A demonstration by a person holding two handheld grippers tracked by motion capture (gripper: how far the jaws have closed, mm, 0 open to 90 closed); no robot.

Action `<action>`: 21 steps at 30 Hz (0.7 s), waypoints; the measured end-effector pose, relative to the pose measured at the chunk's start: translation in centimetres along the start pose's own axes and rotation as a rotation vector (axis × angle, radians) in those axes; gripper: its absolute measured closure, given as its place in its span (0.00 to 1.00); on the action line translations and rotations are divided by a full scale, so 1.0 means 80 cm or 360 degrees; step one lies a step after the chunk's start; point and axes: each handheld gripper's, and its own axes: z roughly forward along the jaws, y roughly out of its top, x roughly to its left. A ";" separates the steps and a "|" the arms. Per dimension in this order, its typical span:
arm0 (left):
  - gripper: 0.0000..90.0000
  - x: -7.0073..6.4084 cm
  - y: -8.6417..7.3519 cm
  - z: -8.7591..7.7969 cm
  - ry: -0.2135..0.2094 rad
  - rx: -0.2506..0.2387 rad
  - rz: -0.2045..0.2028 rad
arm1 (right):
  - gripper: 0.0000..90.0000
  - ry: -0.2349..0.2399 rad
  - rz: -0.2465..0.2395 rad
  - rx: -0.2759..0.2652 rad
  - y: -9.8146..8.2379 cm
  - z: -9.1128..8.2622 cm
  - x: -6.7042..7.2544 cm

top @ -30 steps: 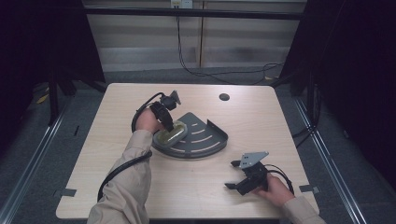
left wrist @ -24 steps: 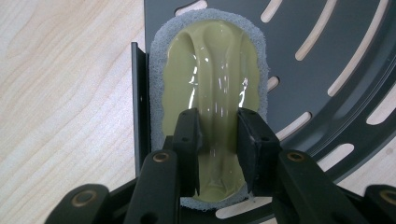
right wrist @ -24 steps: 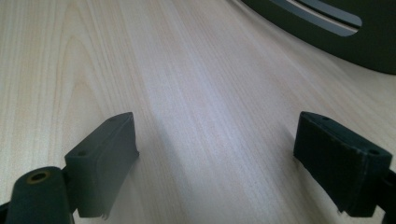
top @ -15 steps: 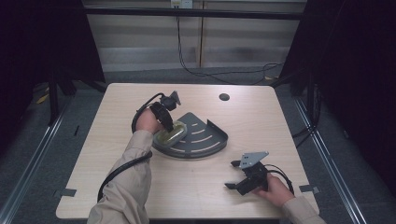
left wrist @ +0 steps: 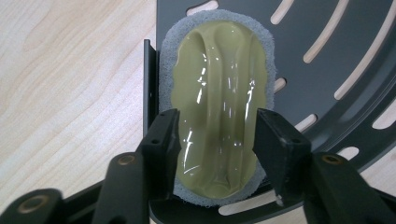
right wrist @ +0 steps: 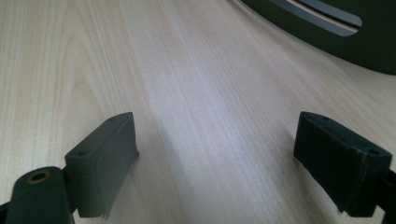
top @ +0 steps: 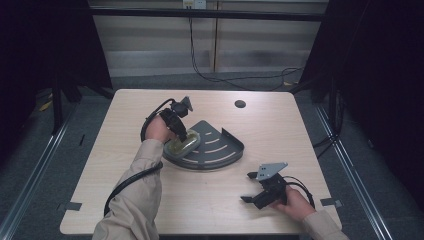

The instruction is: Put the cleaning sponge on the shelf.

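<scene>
A scrubbing pad point(left wrist: 217, 93) with a glossy yellow-green ridged top on a grey base lies flat at the left end of a dark slotted tray point(left wrist: 336, 56). My left gripper point(left wrist: 217, 121) points down over it; its jaws have just been opening and now stand open on either side of the pad, which lies between them. In the high view the left gripper point(top: 183, 139) sits over the pad point(top: 184, 147) at the tray's point(top: 225, 150) left corner. My right gripper point(top: 247, 187) rests open on the table near the front right, with bare wood between its pads point(right wrist: 105, 154).
The tray's curved dark edge point(right wrist: 327, 28) lies beyond the right gripper. A round dark hole point(top: 240, 104) is in the tabletop at the back right. Cables trail on the floor behind the table point(top: 220, 75).
</scene>
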 end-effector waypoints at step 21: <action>0.29 0.001 -0.009 -0.025 0.0035 -0.0027 -0.0064 | 0.14 -0.0001 0.0000 0.0005 0.000 0.000 0.000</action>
